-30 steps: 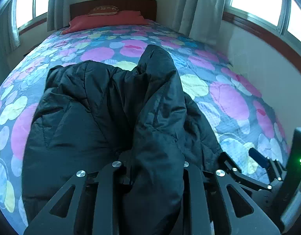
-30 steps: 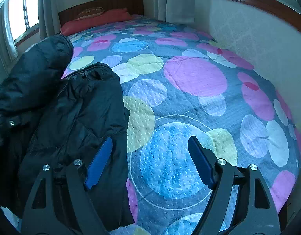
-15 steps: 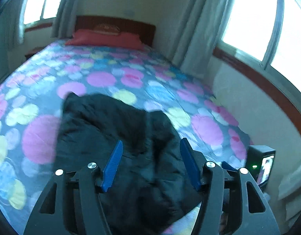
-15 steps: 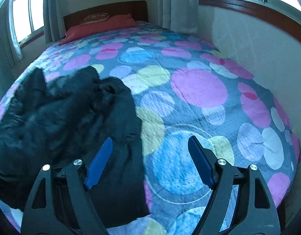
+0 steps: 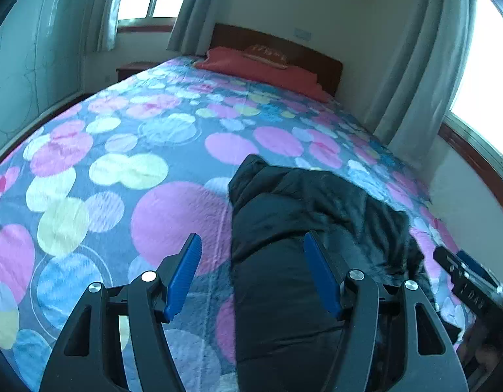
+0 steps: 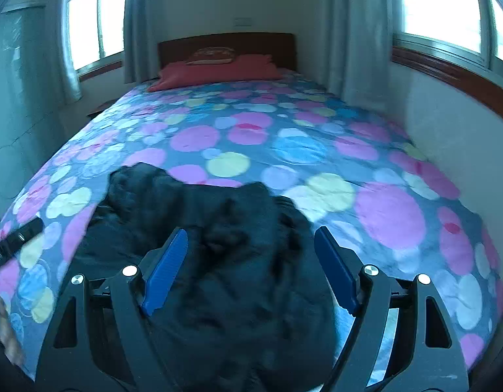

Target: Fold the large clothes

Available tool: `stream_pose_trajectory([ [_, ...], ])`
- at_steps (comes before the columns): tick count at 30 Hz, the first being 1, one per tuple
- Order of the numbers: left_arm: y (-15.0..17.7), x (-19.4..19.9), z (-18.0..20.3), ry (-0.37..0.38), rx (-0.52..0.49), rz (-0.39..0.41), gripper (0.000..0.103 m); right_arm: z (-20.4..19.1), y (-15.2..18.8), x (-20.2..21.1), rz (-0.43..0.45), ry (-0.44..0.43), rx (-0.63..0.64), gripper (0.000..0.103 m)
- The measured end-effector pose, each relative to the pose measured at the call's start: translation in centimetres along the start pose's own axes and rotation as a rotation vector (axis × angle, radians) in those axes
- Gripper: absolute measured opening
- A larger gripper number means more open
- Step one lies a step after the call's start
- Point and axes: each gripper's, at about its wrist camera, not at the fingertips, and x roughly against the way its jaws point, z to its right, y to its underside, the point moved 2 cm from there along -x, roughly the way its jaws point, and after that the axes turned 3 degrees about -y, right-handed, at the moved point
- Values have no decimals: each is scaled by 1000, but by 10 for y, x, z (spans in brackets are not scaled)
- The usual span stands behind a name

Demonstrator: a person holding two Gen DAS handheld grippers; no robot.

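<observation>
We hold both grippers, left (image 5: 253, 272) and right (image 6: 249, 269), spread and empty above the black jacket (image 6: 218, 261), which lies bunched at the bed's (image 6: 398, 209) foot, so we can judge the next fold.

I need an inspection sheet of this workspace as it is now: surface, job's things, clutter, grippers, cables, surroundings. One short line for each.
Surface: bed with a circle-patterned bedspread, lying flat.
Job's things: black padded jacket lying bunched at the near end of the bed, not neatly folded.
Clutter: red pillow at the headboard.
Grippers: left gripper open, empty, above the jacket's left edge; right gripper open, empty, above the jacket.
Cables: nothing seen.
Surroundings: windows with grey curtains on both sides, wall along the bed's right side, nightstand on the left.
</observation>
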Motion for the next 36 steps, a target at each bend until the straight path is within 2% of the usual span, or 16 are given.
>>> stream_pose_trajectory([
  [7,20,-14,-15,14,12,-61,64,-28,13,-51,-167,-83,10,79],
  [8,21,-17,-15,18,13,-69,64,-30,16,-55,-180,-89,12,76],
  [10,25,-21,-14,24,8,-84,64,-31,25,-63,-218,-137,0,49],
  [11,26,-23,-13,27,3,-89,64,-30,29,-68,-246,-170,-16,17],
  [14,28,-26,-9,42,-3,-99,64,-28,34,-65,-229,-162,-9,6],
  [18,27,-25,0,68,-14,-99,64,-11,37,-62,-192,-85,-5,4],
  [27,36,-40,51,138,-109,-119,64,33,54,-76,-211,-23,-46,4],
  [32,46,-67,72,103,-173,-183,64,52,66,-91,-241,-41,-81,3],
  [36,53,-83,75,53,-205,-181,64,53,76,-99,-232,-47,-89,2],
])
